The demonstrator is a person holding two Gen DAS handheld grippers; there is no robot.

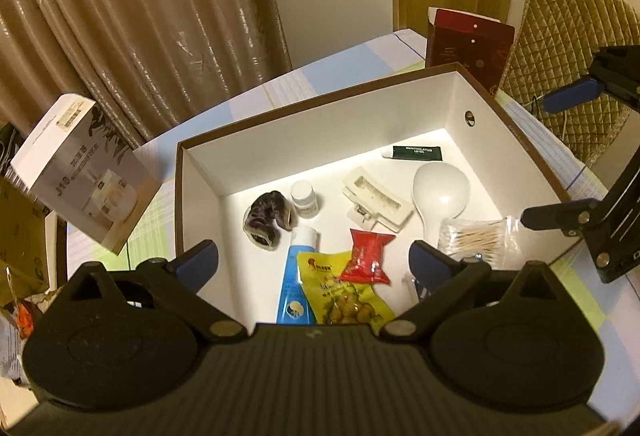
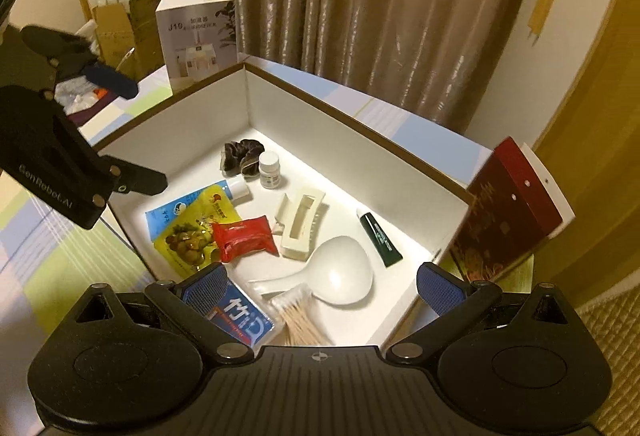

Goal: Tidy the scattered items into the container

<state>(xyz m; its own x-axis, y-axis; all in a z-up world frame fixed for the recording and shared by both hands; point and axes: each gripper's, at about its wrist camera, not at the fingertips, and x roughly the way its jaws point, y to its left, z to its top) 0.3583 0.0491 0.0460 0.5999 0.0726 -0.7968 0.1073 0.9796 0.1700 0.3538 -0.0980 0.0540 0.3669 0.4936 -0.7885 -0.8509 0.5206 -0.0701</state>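
box (image 1: 200,172) sits on the checked tablecloth (image 1: 360,60), open-topped, and already carries the lot: scrunchie (image 1: 266,218), pill bottle (image 1: 305,198), hair clip (image 1: 376,201), white spoon (image 1: 440,196), green tube (image 1: 416,153), blue tube (image 1: 298,276), yellow pouch (image 1: 344,300), red packet (image 1: 368,256), cotton swabs (image 1: 476,236). left gripper (image 1: 314,260) hangs above the near edge, jaws wide, nothing between them. judgement: the sorting step looks finished or nearly so; no loose item shows on the cloth in this view. a humidifier carton (image 1: 84,176) stands left of the box, a red carton (image 1: 468,44) behind it, a quilted chair (image 1: 568,76) beyond.

right wrist view: right gripper (image 2: 320,288) also over the box, jaws spread, empty. a blue packet (image 2: 240,316) lies in the near corner beside the swabs. the left gripper enters at the left edge, above the rim.

next move, as judged: check the cloth outside the box for leftovers; none is visible here. the two cartons stand close to the rim and would crowd any reach around it; whether they count as items to tidy cannot be told.
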